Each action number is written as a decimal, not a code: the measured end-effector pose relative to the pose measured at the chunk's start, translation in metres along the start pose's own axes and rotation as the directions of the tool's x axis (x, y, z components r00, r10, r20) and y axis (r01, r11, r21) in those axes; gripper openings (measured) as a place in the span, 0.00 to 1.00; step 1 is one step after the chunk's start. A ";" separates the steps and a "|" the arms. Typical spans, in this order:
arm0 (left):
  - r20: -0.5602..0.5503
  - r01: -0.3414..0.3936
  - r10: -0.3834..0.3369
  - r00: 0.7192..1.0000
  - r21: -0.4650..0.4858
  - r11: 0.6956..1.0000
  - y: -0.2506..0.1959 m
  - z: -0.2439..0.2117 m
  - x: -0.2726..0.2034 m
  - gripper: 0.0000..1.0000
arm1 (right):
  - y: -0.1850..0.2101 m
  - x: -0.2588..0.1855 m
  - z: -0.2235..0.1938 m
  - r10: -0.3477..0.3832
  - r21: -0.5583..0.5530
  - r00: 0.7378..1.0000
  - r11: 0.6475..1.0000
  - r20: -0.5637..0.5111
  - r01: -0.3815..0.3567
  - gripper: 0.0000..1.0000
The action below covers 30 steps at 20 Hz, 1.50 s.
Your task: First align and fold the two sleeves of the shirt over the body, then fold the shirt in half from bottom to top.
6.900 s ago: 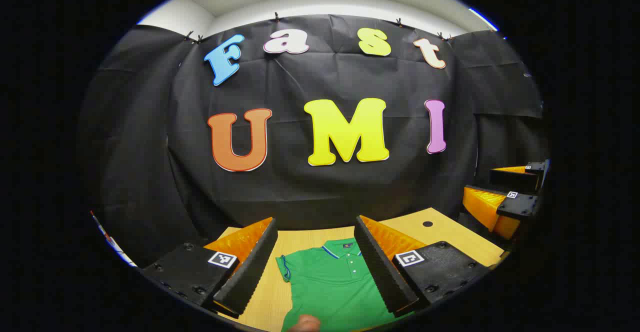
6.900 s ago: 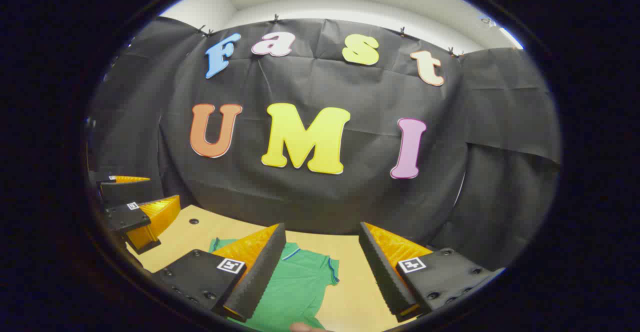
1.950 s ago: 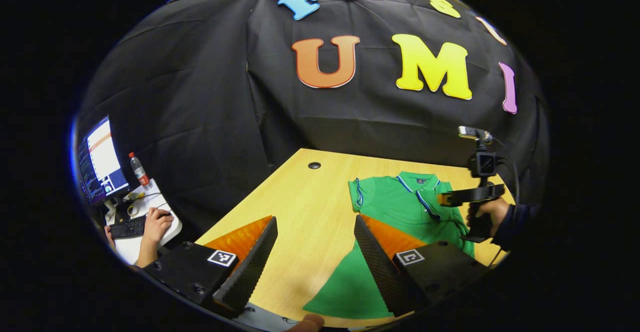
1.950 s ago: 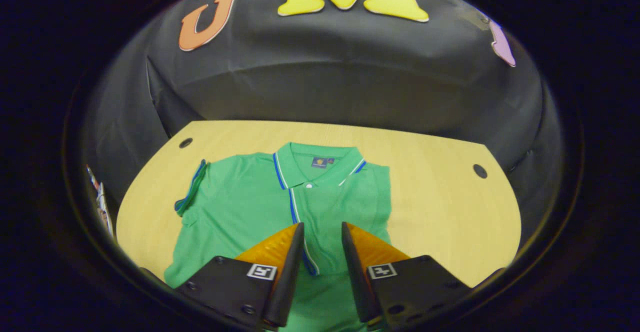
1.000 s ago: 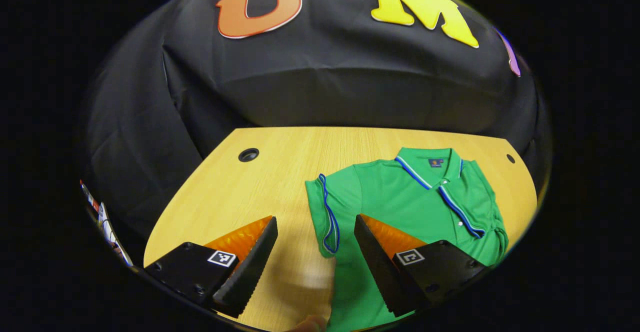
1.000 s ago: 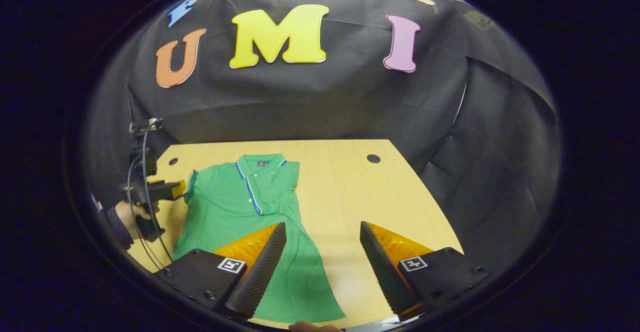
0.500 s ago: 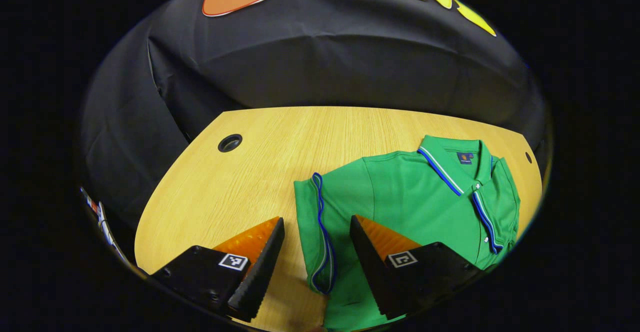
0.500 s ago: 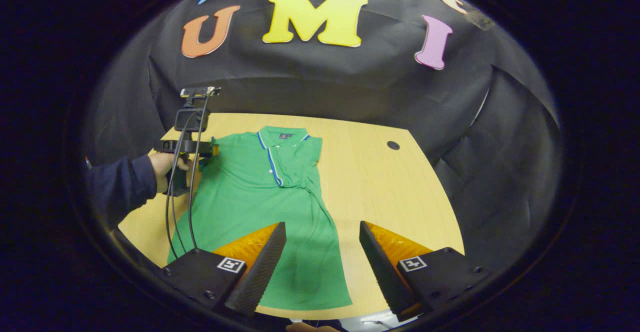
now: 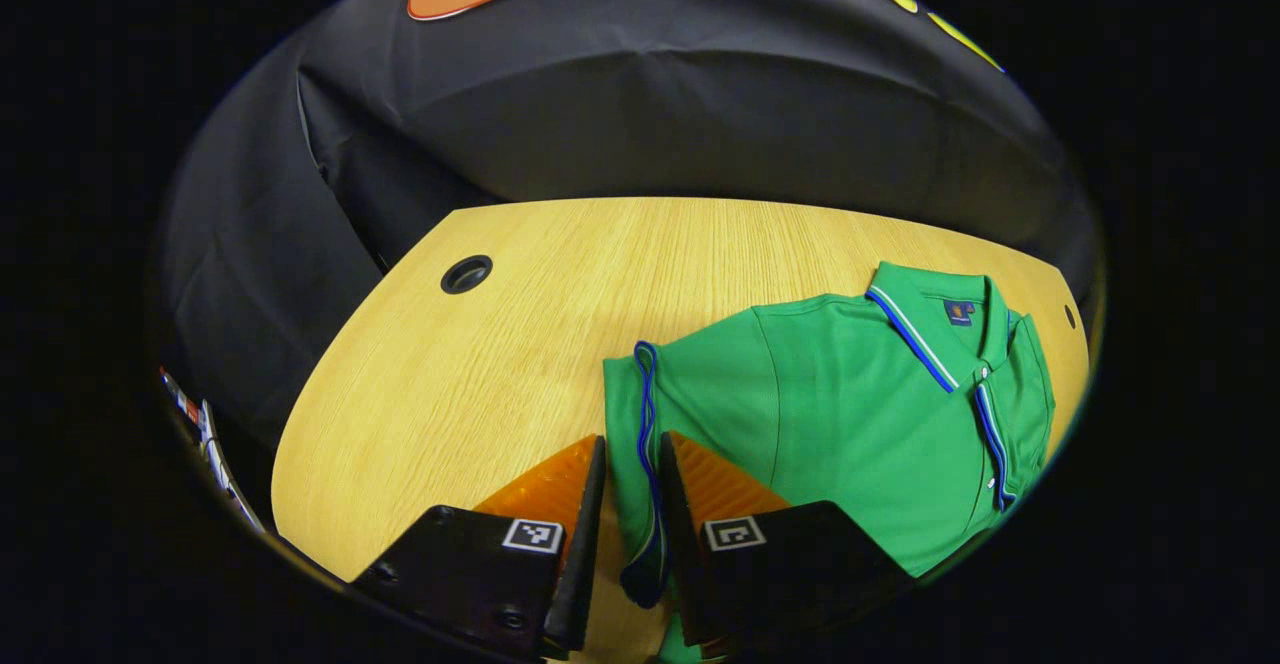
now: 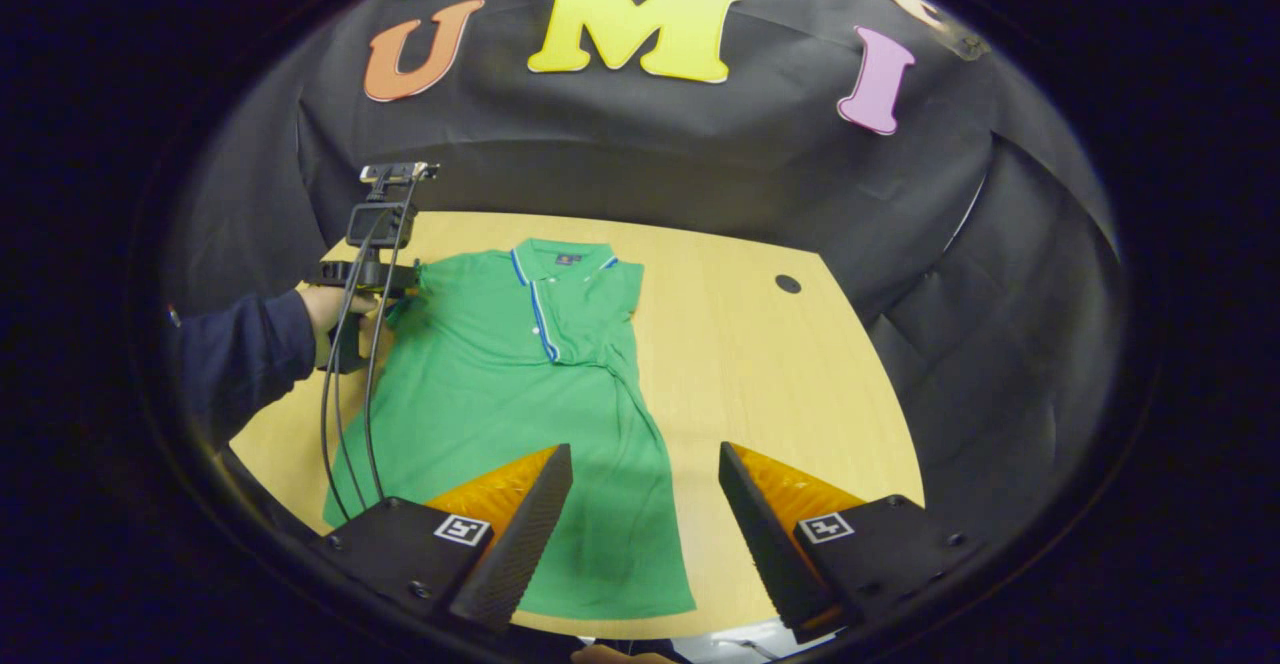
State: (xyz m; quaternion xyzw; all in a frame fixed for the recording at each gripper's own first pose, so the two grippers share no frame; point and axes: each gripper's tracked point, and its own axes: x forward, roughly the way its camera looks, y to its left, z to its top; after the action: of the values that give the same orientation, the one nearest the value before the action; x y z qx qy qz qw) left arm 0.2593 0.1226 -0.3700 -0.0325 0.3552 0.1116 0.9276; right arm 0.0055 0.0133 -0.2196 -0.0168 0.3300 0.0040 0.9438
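One green polo shirt (image 10: 500, 414) lies flat on the wooden table (image 9: 480, 364), front up; in the right gripper view we see its collar toward the upper middle of the frame and its hem toward the bottom, so its long axis runs from bottom to top of that frame. We list the sleeve at the right side of the garment as already laid over the body. We list the other sleeve (image 9: 690, 394), with its blue-trimmed cuff (image 9: 648, 464), as still spread out sideways at the lower middle of the left gripper view. Left gripper (image 9: 628, 504): we see its fingers drawn close on either side of that cuff, which runs up between them; whether both pads truly press the cloth we cannot tell. From afar, at the left of the right gripper view, a hand (image 10: 335, 309) in a dark sleeve holds it at the shirt's shoulder. Right gripper (image 10: 645, 514): fingers wide apart, holding nothing, above the hem at the bottom of its frame. We judge the coming move to carry the cuff across the short axis toward the placket, rightward in frame; the left gripper is much the nearer.
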 end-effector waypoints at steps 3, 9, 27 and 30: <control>-0.016 -0.026 0.026 1.000 0.030 0.999 0.006 -0.001 0.001 0.14 | -0.002 0.002 -0.002 0.002 0.004 1.000 1.000 -0.002 -0.002 0.93; 0.002 0.004 -0.004 1.000 0.015 1.000 0.002 0.006 -0.006 0.07 | -0.008 0.000 -0.006 0.005 0.011 1.000 1.000 0.005 -0.005 0.93; 0.066 0.231 -0.252 0.965 0.232 0.945 -0.177 0.036 -0.068 0.06 | -0.048 -0.010 -0.033 -0.056 0.145 0.998 0.988 -0.010 0.056 0.95; 0.035 0.240 -0.256 0.966 0.254 0.937 -0.190 0.023 -0.064 0.06 | -0.056 -0.013 -0.042 -0.073 0.171 0.997 0.982 -0.024 0.076 0.95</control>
State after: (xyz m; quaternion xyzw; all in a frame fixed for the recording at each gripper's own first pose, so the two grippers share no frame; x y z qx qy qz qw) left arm 0.2714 -0.0713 -0.3141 0.0429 0.3279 -0.0505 0.9424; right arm -0.0295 -0.0443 -0.2430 0.0521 0.3364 -0.0598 0.9384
